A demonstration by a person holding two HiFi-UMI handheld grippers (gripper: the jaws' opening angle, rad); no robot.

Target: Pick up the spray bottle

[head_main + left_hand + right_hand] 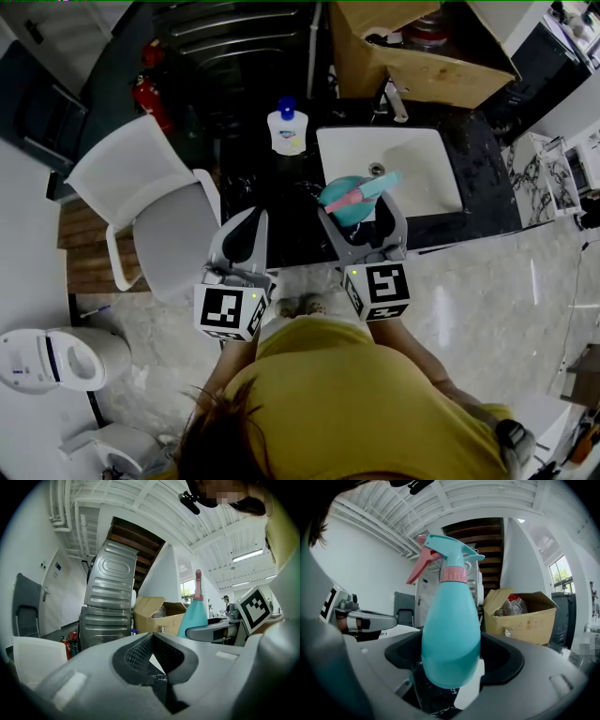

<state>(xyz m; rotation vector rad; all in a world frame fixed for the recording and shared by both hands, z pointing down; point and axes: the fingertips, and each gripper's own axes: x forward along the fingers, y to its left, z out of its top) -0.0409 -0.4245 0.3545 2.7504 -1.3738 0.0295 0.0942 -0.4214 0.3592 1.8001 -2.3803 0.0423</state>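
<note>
Over the sink (417, 155), right tongs (451, 677) clamp the spray bottle (451, 630); left tongs (151, 645) closed, empty.

Head cam: up high, aimed steeply down past the person's shoulders (375, 394) onto bench (272, 197) + sink (412, 178), mid range.

L cam: rides on left gripper (251, 225), sits low, looks out along its own jaws across the room. Jaws fill the btm of frame, ceiling fills the top.

R cam: on right gripper (364, 208), same setup, but spray bottle (451, 630) sits v. close to the lens and blocks the centre.

Overlap: cardboard box (422, 66) shows in all 3. L cam has right gripper (206, 631) + spray bottle at its right side. R cam has left gripper (370, 619) at its left.
</note>
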